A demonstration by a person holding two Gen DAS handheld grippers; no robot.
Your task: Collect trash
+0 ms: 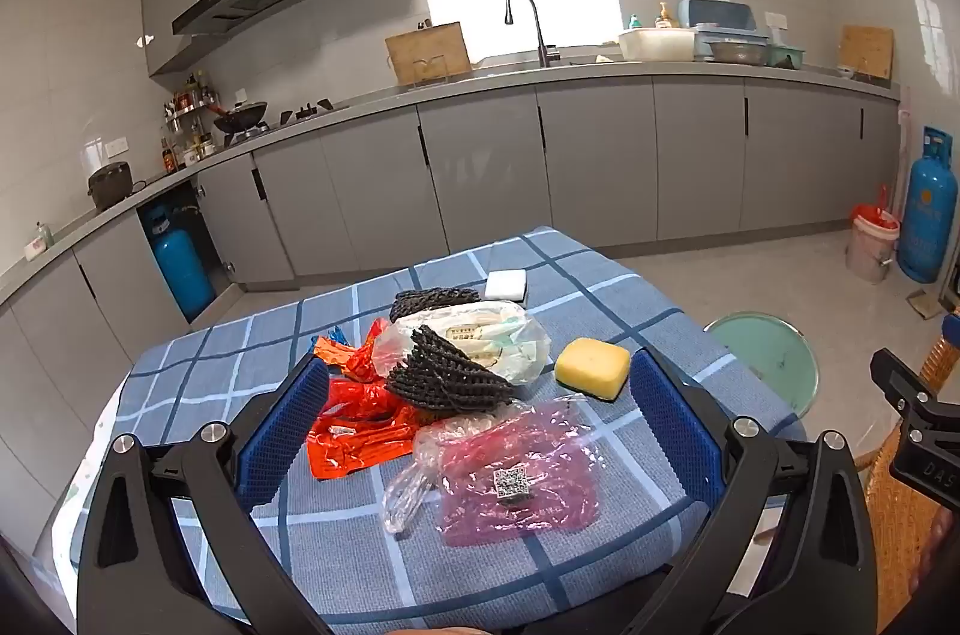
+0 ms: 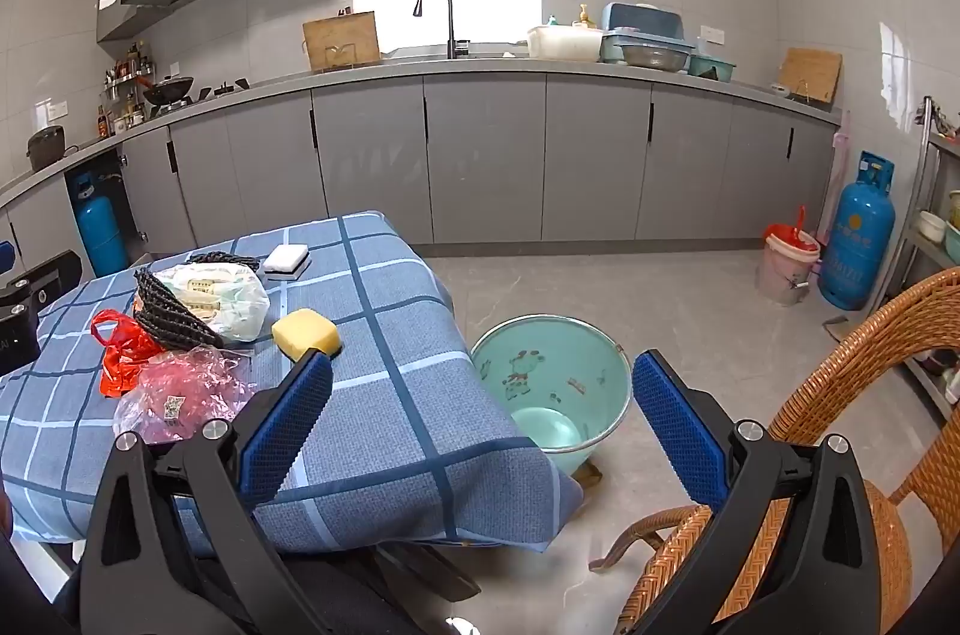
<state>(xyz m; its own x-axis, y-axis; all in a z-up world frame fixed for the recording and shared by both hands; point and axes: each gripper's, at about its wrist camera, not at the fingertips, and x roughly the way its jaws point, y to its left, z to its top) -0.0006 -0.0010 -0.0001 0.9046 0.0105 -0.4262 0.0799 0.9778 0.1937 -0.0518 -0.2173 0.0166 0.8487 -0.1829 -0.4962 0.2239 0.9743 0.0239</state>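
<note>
Trash sits in a heap mid-table (image 1: 600,287): clear wrapper w/ QR label (image 1: 516,479) nearest the near edge, crinkled plastic bag (image 1: 360,419) to its left, mesh pad (image 1: 447,371) behind it, leaning on a printed bag (image 1: 498,335). 2nd mesh pad (image 1: 432,302) lies behind that bag. Sponge (image 1: 591,368) sits right of the heap, apart from it. Flat scrub sponge (image 1: 506,284) lies near the far edge. Bucket (image 2: 600,353) stands on the floor just off the table's right edge; wicker chair (image 2: 870,347) right of it.

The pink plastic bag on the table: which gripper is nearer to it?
Left. The left gripper, jaws open, frames the pink plastic bag. The right gripper, also open, sits off the table's corner toward the green bucket.
</note>
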